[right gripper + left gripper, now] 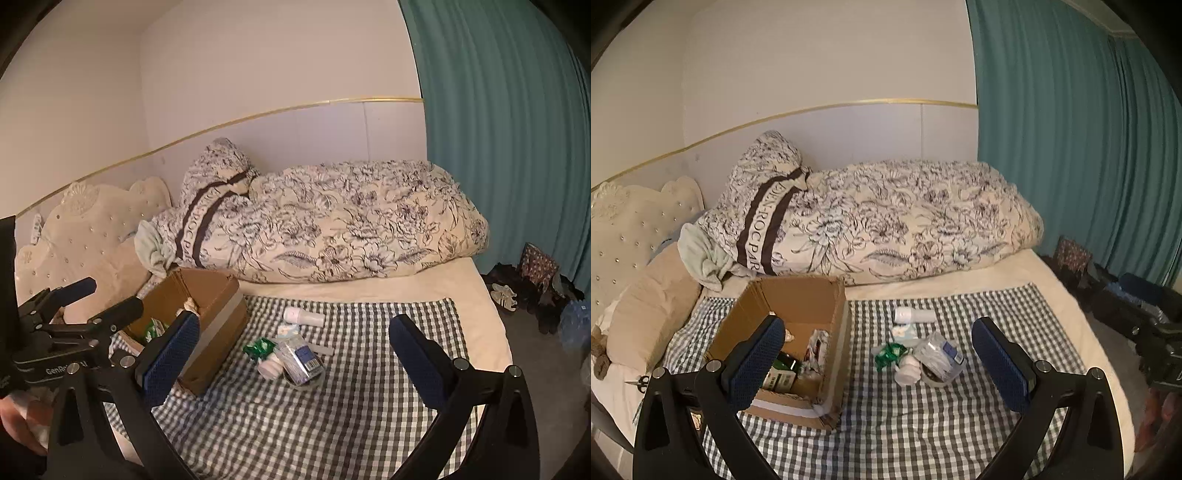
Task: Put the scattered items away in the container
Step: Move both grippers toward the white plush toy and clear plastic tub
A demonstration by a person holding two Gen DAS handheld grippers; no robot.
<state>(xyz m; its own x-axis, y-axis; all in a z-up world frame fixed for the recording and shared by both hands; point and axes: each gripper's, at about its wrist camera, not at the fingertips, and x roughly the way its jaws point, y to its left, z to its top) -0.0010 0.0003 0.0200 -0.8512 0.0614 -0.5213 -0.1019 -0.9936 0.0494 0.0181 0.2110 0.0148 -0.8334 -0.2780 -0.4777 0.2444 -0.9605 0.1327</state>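
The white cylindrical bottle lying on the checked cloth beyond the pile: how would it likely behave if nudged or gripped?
The white bottle lies on its side apart from the pile, so a nudge across its axis would probably roll it, though the soft checked cloth may damp that. Its smooth, round body looks rigid and possibly slippery; gripping across the middle seems safest.

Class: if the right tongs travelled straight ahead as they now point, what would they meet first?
Probably the clear packet in the pile on the checked cloth; the open right tongs frame it, though depth is uncertain.
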